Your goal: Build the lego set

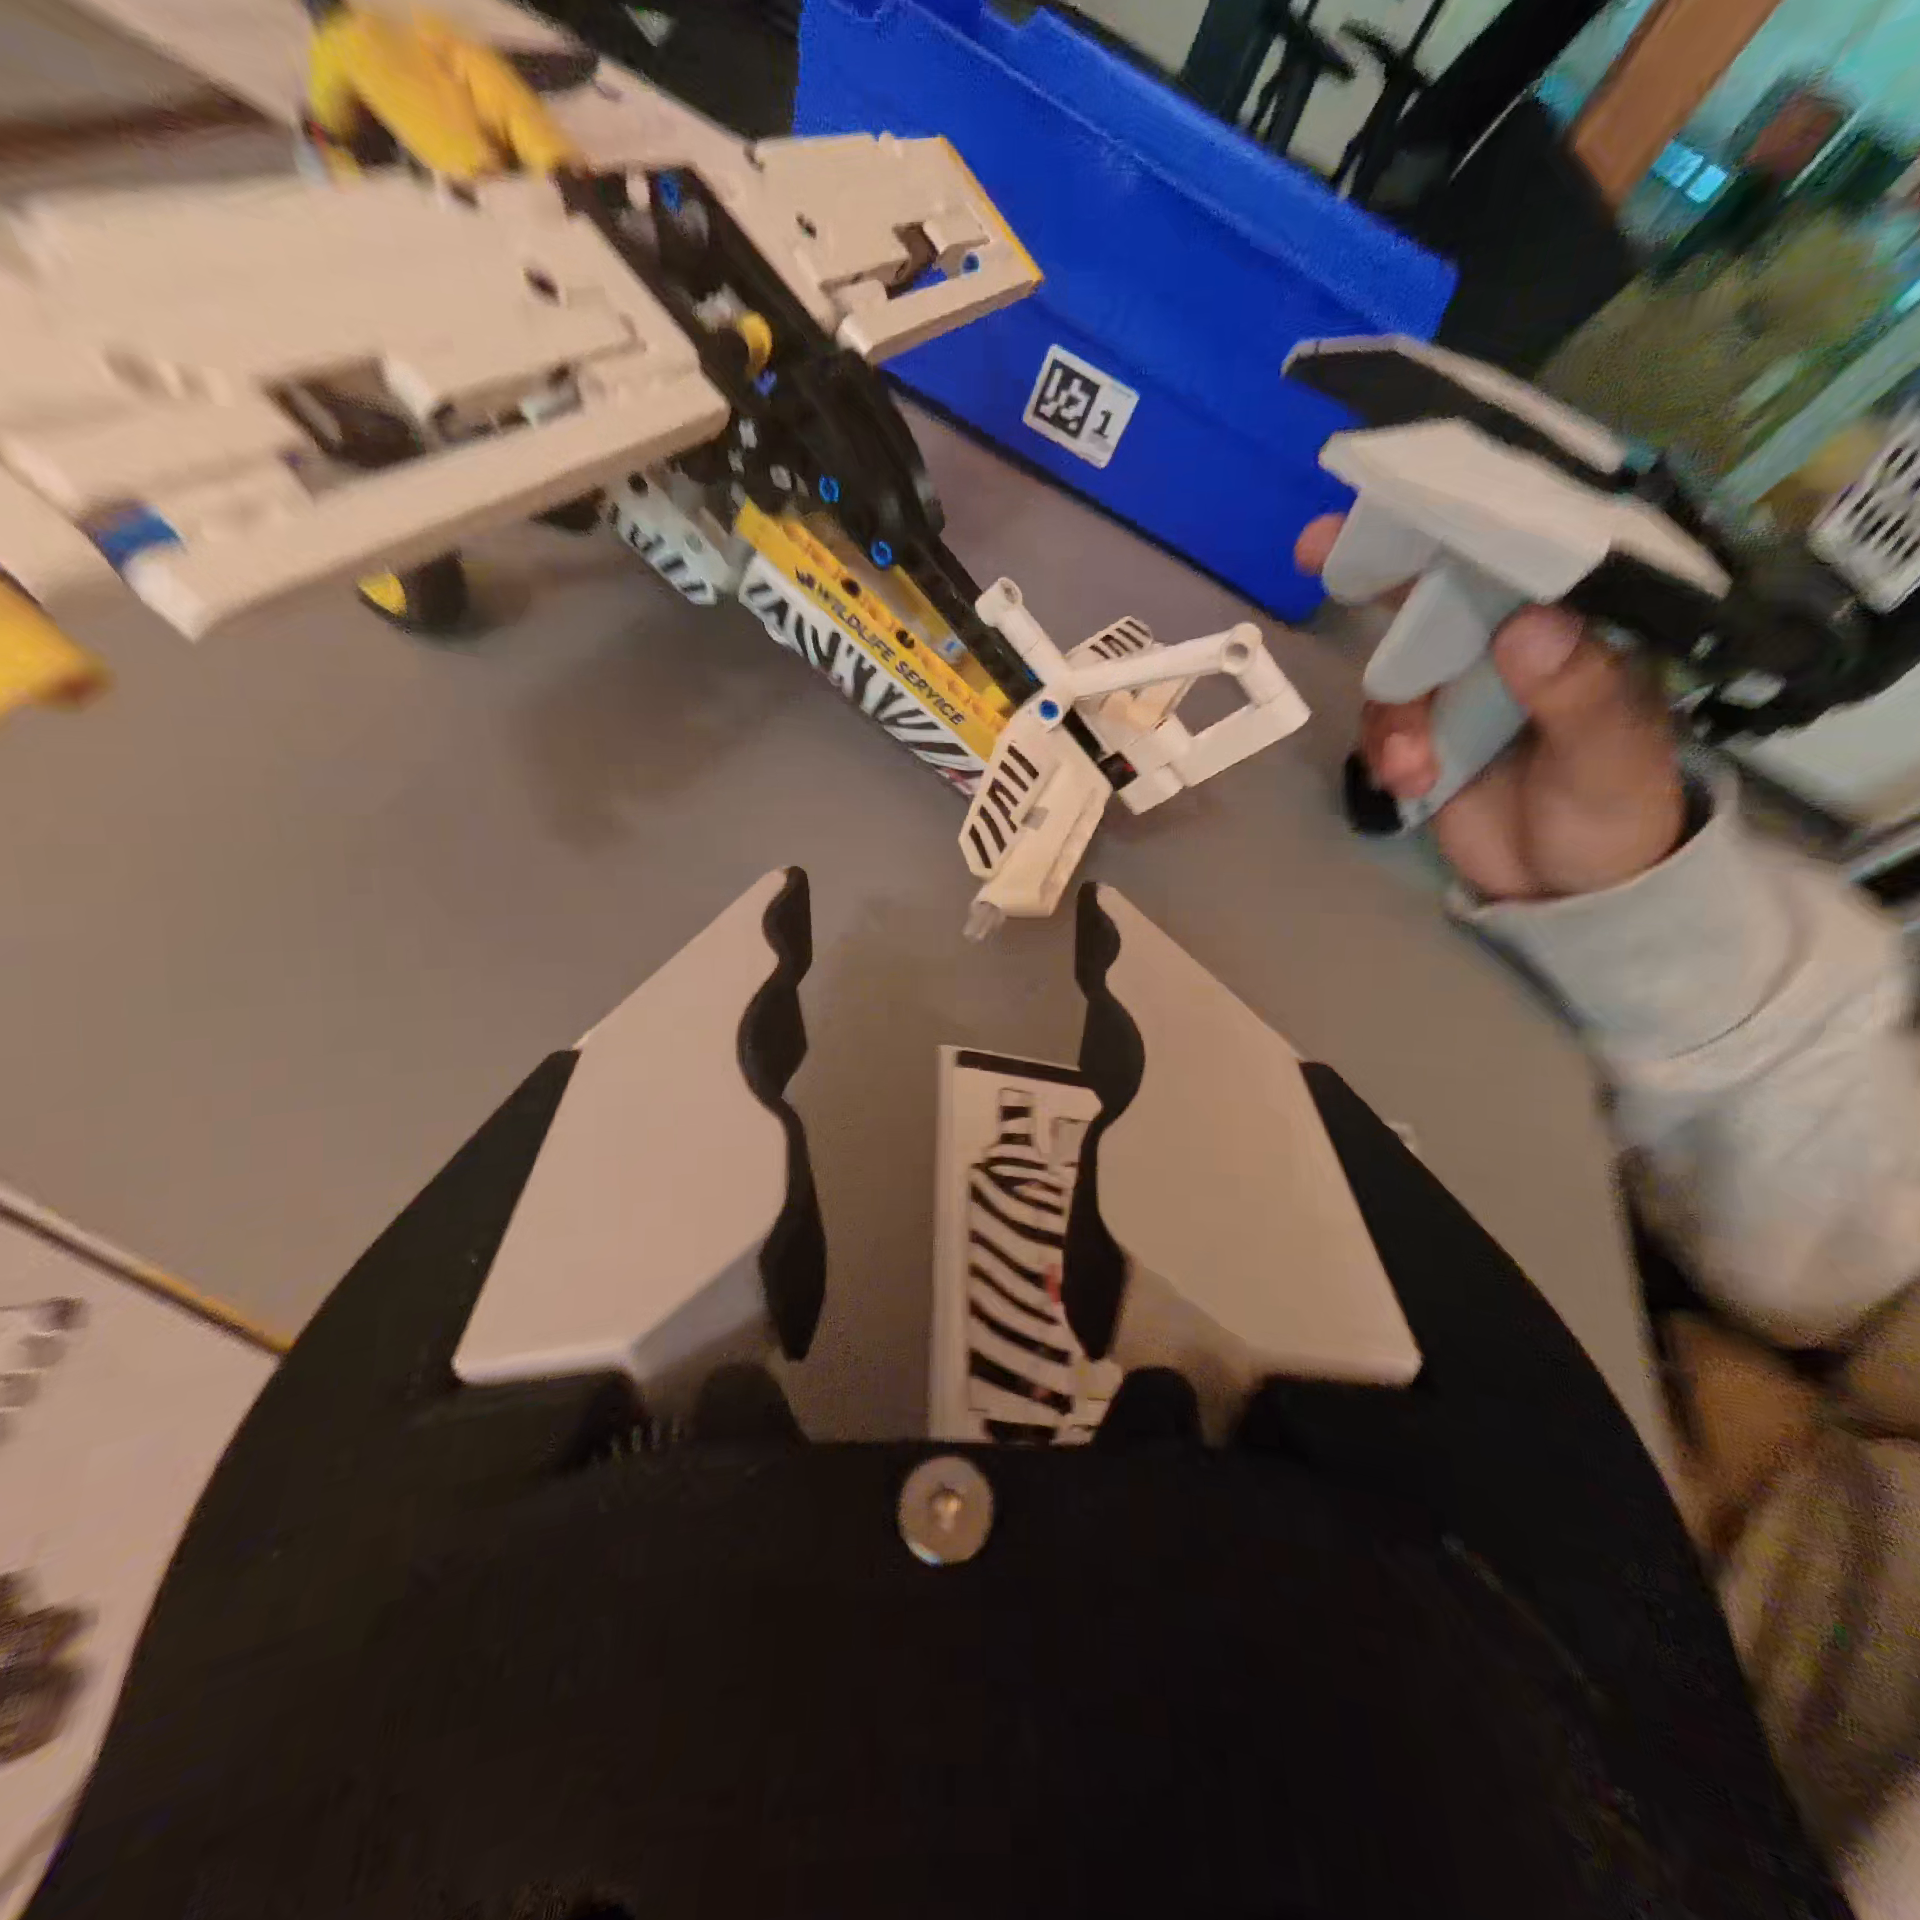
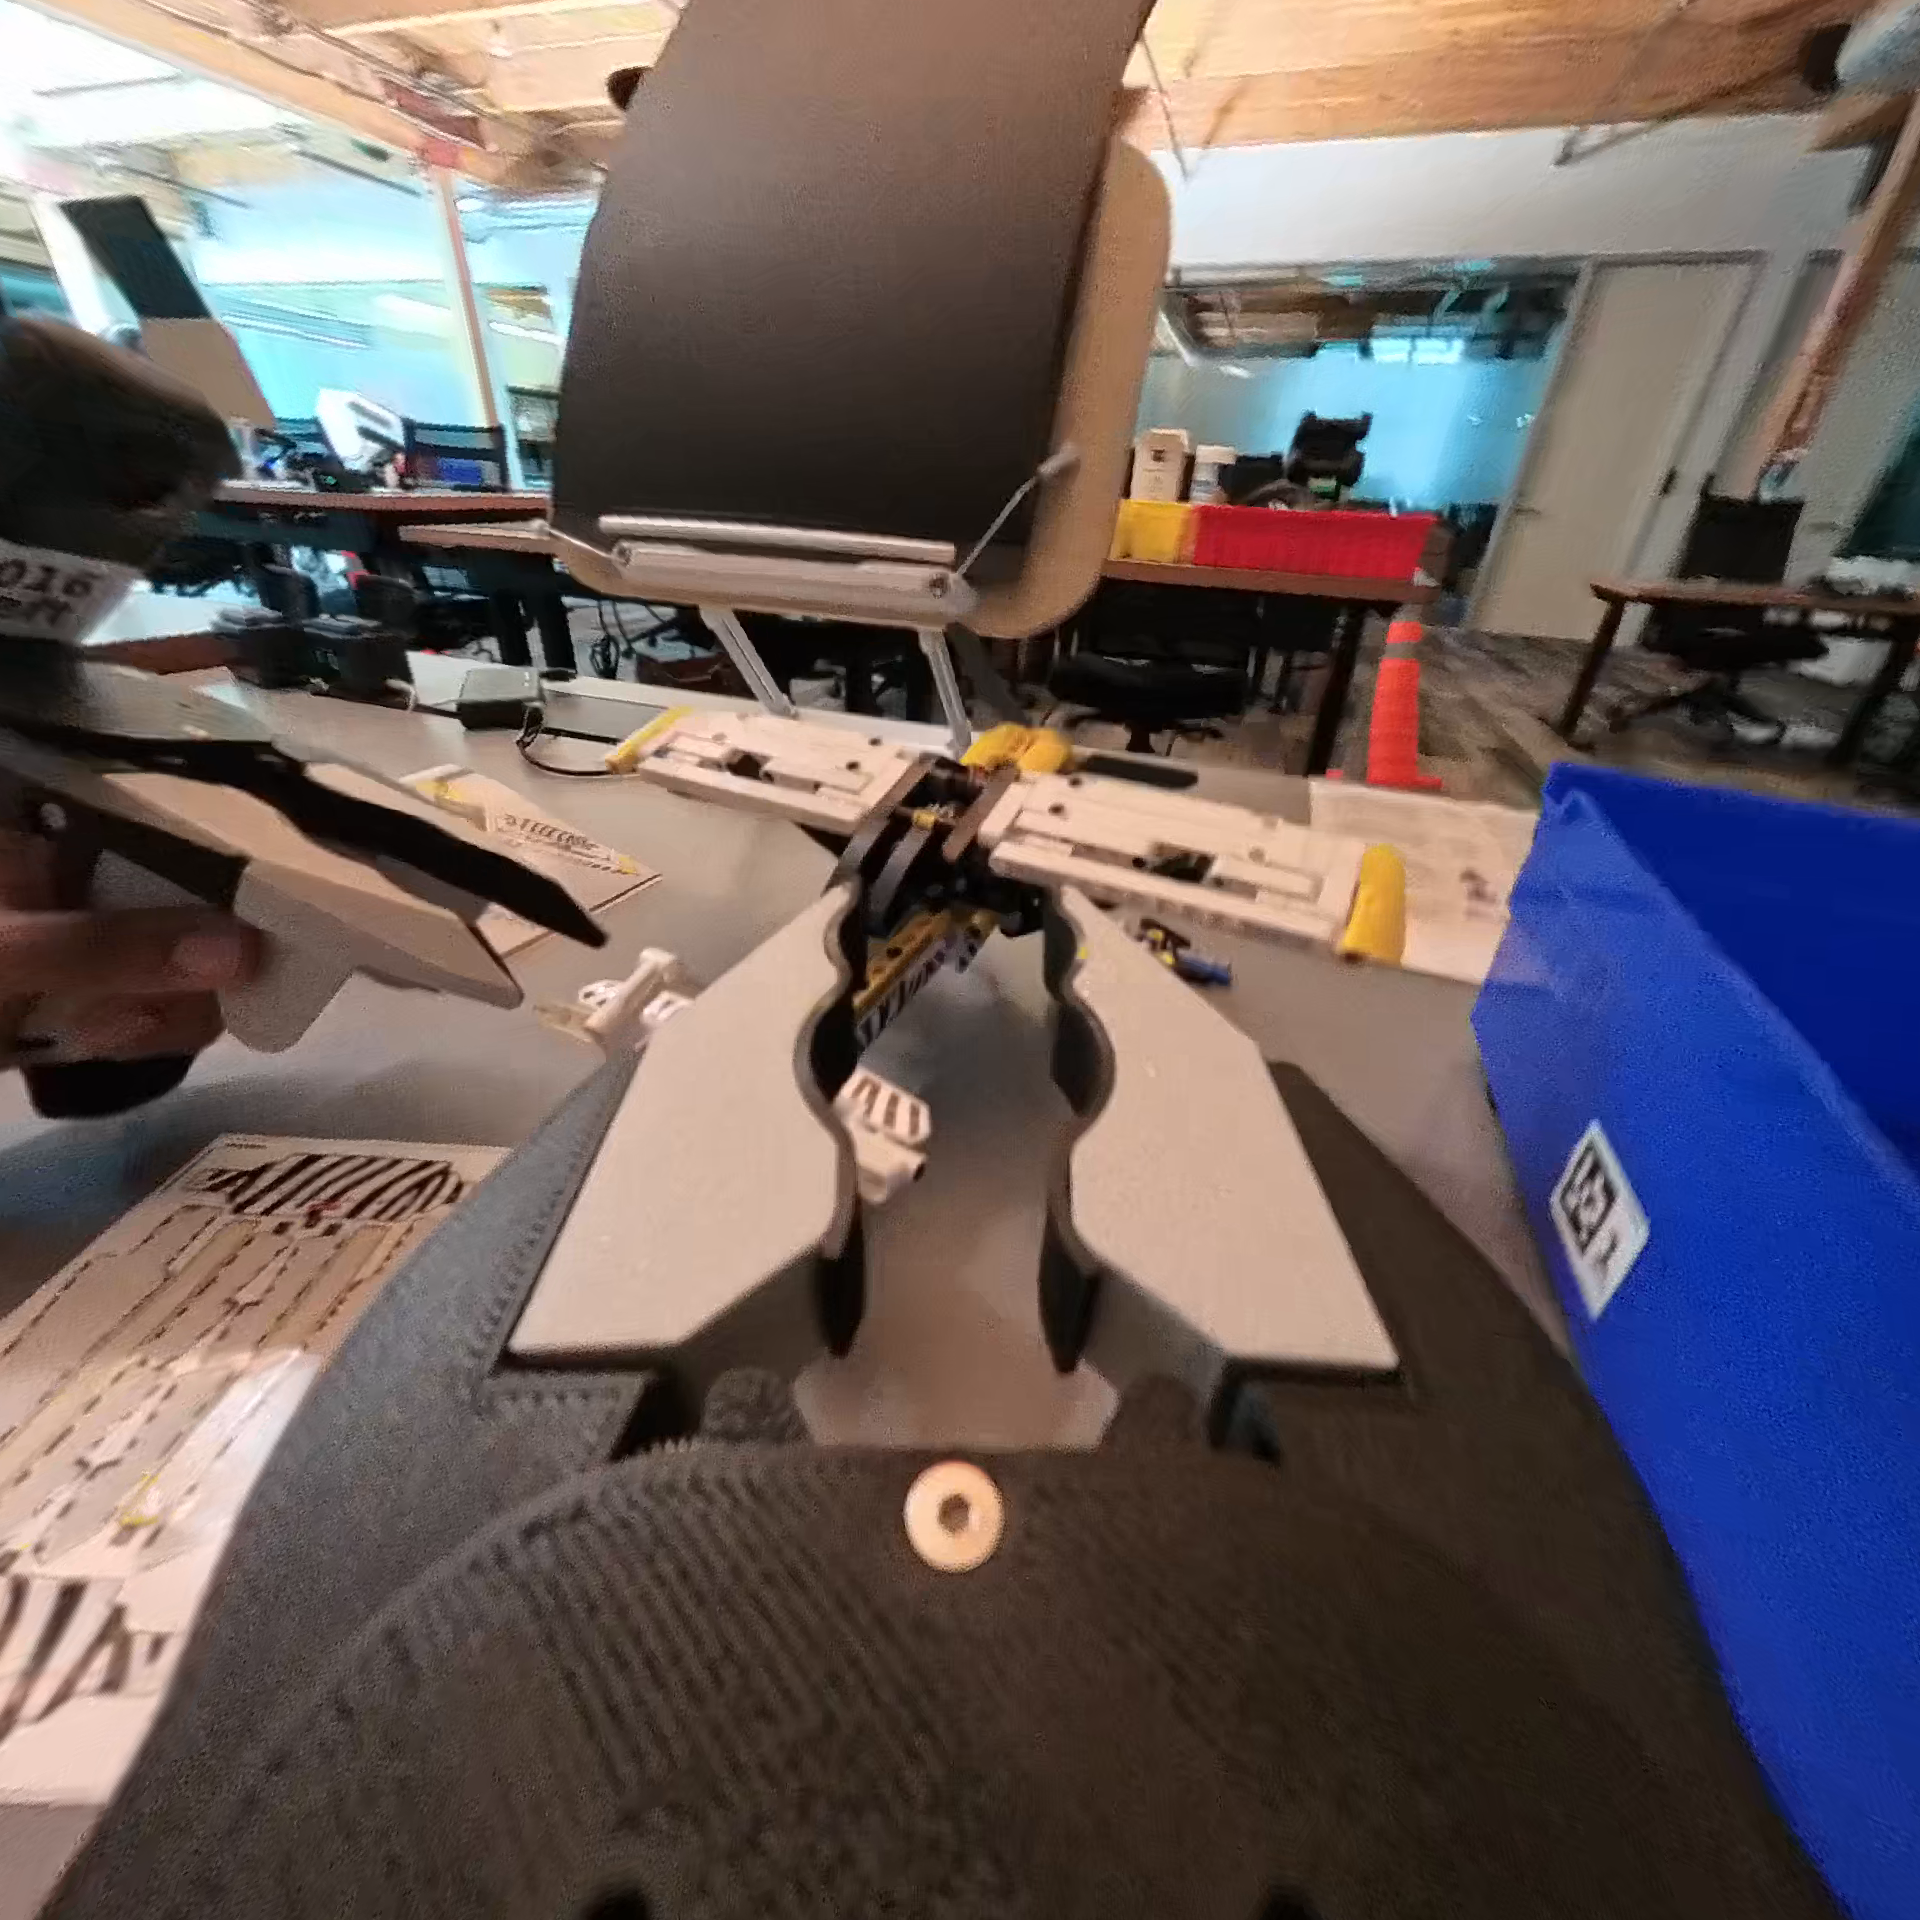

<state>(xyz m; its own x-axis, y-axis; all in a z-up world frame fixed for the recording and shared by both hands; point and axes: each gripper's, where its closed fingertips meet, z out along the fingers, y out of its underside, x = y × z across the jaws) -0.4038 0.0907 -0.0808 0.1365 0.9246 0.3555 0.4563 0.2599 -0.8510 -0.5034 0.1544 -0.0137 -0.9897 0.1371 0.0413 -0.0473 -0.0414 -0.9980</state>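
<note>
The lego plane (image 1: 436, 343) stands on the grey table (image 1: 312, 935), with white wings, yellow tips, a black body and a zebra-striped tail (image 1: 1029, 821). My left gripper (image 1: 940, 904) is open, just short of the tail. A white zebra-striped panel (image 1: 1013, 1236) lies between its jaws, close to the right finger; I cannot tell if they touch. My right gripper (image 2: 956, 914) is open and empty, its jaws on either side of the plane's rear body (image 2: 914, 935) and striped tail piece (image 2: 883, 1122). Each gripper also shows in the other's view, the right (image 1: 1325, 416) and the left (image 2: 551, 966).
A blue bin (image 2: 1714, 1143) stands at the right, close to my right gripper. A sticker sheet (image 2: 208, 1299) lies front left, a booklet (image 2: 561, 842) behind the left gripper, papers (image 2: 1455, 862) under the right wing. A chair back (image 2: 831, 312) rises behind the table. About 10 centimetres separates my left fingertips from the lego plane (image 1: 436, 343). It turns up in the right wrist view (image 2: 791, 772) as well.
</note>
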